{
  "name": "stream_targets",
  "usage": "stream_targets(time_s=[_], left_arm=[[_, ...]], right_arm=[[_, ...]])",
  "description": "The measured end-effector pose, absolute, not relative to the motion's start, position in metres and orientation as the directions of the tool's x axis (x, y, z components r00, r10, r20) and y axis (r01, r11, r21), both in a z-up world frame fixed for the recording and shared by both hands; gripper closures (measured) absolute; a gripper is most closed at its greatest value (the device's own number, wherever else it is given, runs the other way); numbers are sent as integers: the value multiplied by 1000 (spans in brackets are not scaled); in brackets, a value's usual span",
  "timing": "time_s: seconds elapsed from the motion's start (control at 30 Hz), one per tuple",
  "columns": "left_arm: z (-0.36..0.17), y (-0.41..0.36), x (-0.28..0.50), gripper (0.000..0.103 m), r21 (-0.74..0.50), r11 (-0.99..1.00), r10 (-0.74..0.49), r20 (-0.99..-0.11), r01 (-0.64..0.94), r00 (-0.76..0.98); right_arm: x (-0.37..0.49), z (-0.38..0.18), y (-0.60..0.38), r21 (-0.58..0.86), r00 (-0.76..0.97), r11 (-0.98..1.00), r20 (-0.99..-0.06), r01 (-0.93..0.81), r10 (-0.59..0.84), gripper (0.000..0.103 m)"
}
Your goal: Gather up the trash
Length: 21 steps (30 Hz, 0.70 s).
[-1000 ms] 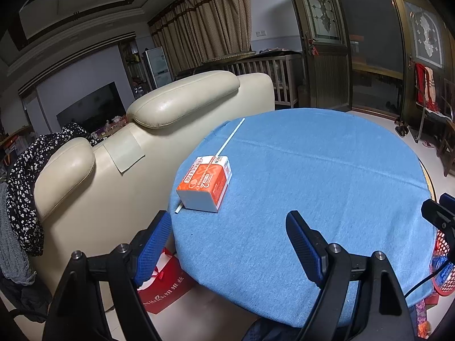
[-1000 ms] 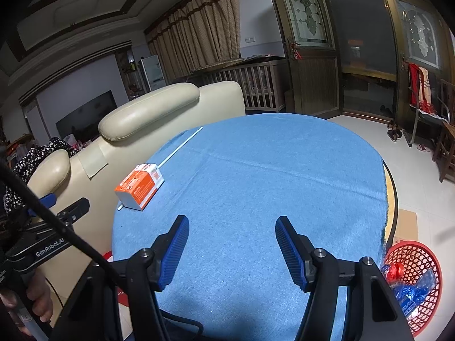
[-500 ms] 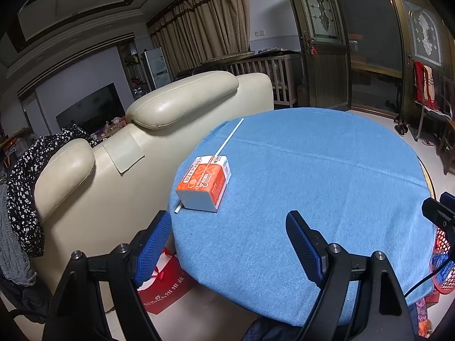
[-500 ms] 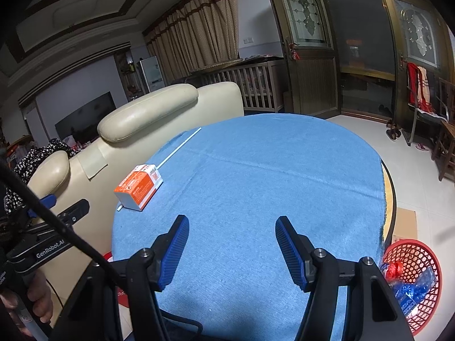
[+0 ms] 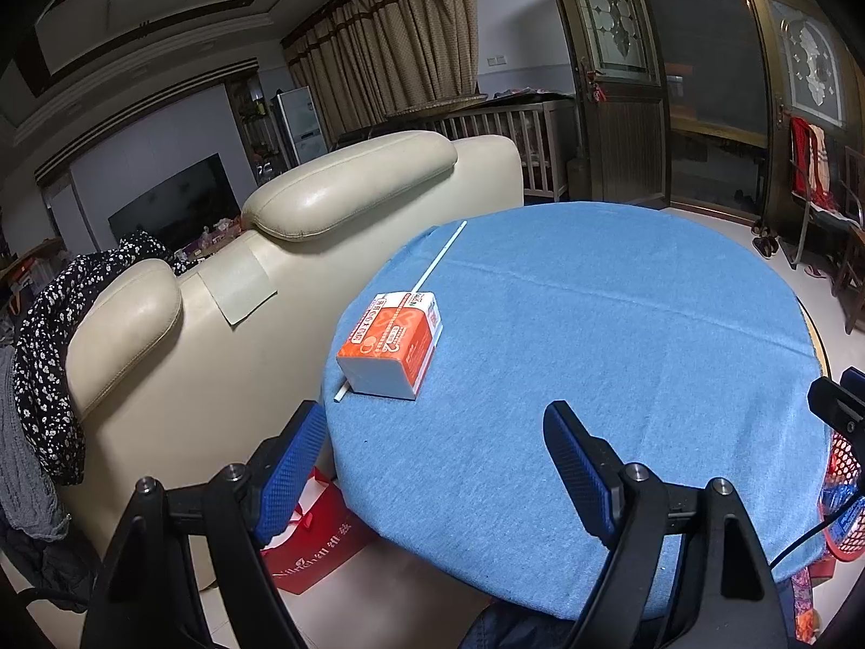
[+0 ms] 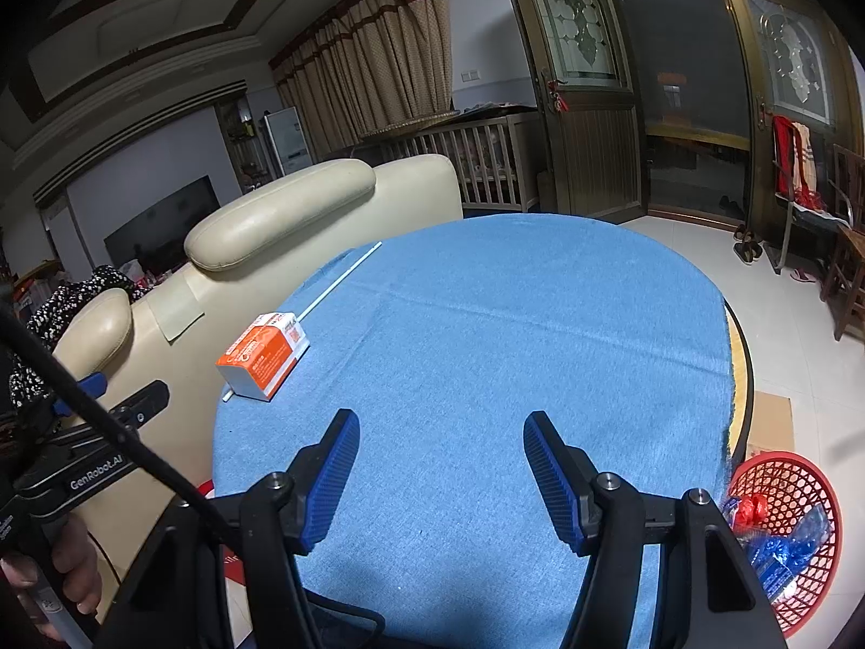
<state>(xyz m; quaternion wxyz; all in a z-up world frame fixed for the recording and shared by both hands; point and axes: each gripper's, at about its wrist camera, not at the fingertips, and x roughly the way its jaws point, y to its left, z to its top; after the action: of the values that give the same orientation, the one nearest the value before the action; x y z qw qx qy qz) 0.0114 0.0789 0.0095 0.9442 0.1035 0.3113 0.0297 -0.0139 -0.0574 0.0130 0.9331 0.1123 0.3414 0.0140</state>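
**Round table with carton, straw and floor basket, seen from both wrist cameras**

Sofa (image 5: pixel 346 205), cream leather, stands at the far left against the table's edge, with a dark flowered garment (image 5: pixel 48 346) draped over its left end. A red gift bag (image 5: pixel 313 541) sits on the floor below, between the sofa and the table. The left gripper (image 5: pixel 432 465) hangs over the near-left rim of the table, its jaws spread wide with nothing between the blue pads (image 5: pixel 292 476); the left pad lies off the table edge, the right pad over the cloth. A hand (image 6: pixel 65 568) grips its handle in the right wrist view. An orange-and-white carton (image 5: pixel 392 343) lies on its side near the left edge of the blue tablecloth (image 5: pixel 621 335). A thin white straw (image 5: pixel 438 257) passes under or just beside the carton; which cannot be told. One end shows at the near corner, and the rest runs to the far-left rim. The right gripper (image 6: pixel 440 478) hangs over the near middle of the cloth, its jaws partly open and holding nothing. A red mesh basket (image 6: pixel 784 530) stands on the floor at the far right, just beside the table, with blue and red wrappers (image 6: pixel 778 546) inside.
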Motion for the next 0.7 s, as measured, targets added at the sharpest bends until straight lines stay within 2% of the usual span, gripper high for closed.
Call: stream_targets(time_s=[0.7], left_arm=[[8,81,13,20,212,977,122,-586,6,801]], right_arm=[[-14,13,-56,217,765,975,-636,49,103,36]])
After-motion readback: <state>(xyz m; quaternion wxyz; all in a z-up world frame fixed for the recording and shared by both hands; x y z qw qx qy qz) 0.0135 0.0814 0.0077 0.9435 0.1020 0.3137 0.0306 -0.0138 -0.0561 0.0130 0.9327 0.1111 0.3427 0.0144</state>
